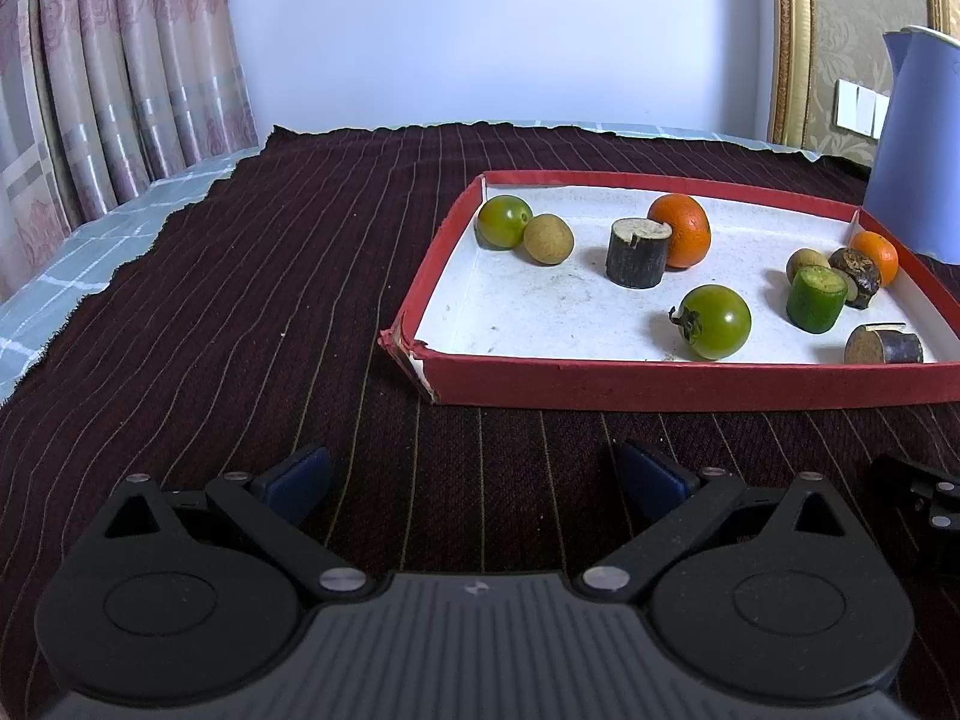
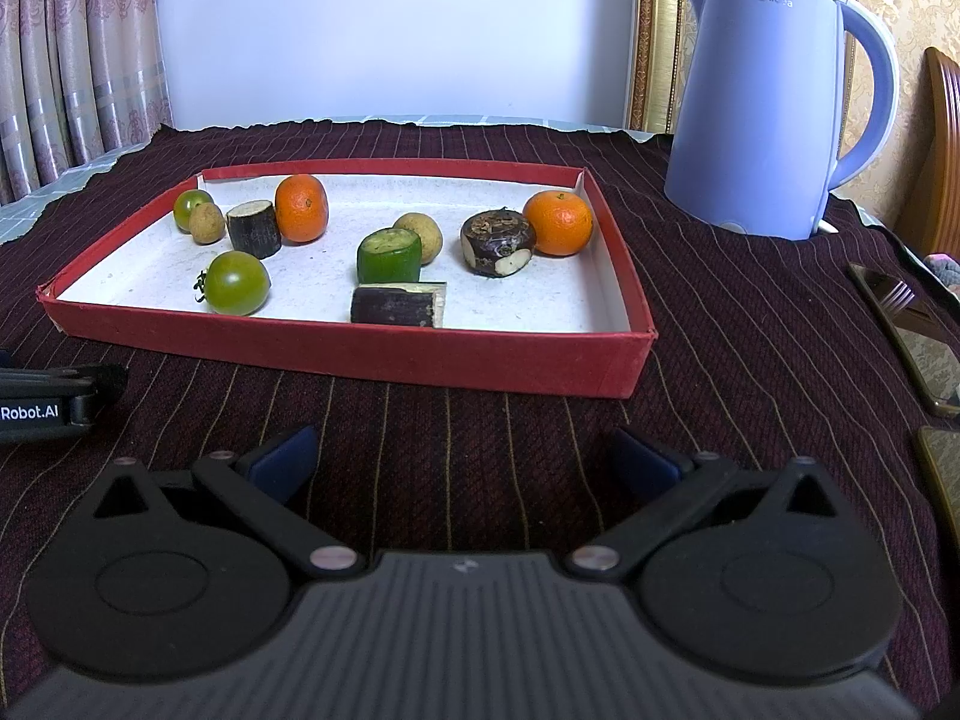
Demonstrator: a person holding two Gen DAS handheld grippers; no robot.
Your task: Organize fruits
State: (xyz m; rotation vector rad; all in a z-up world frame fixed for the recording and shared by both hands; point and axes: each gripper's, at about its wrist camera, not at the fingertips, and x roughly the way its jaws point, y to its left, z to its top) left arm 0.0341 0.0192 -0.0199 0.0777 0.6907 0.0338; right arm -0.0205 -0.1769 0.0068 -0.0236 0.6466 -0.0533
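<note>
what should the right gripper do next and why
Probably ease the right hand-held gripper forward over the red tray's near wall toward the lying dark cane piece. Its jaws are open and empty, short of the tray, and that piece lies nearest.

The surface (image 2: 750, 330) is covered by a coarse woven cloth (image 1: 240, 300) in dark maroon with thin pale stripes. The tray (image 2: 360, 354) is formed of matt red cardboard, lined with rough white paper. Glossy skins are seen on the green tomatoes (image 2: 237, 283); the oranges (image 2: 558, 223) are finely dimpled. The kettle (image 2: 762, 108) is made of smooth satin plastic. Each hand-held gripper (image 2: 462, 462) is moulded in matt black plastic with metal rivets.
</note>
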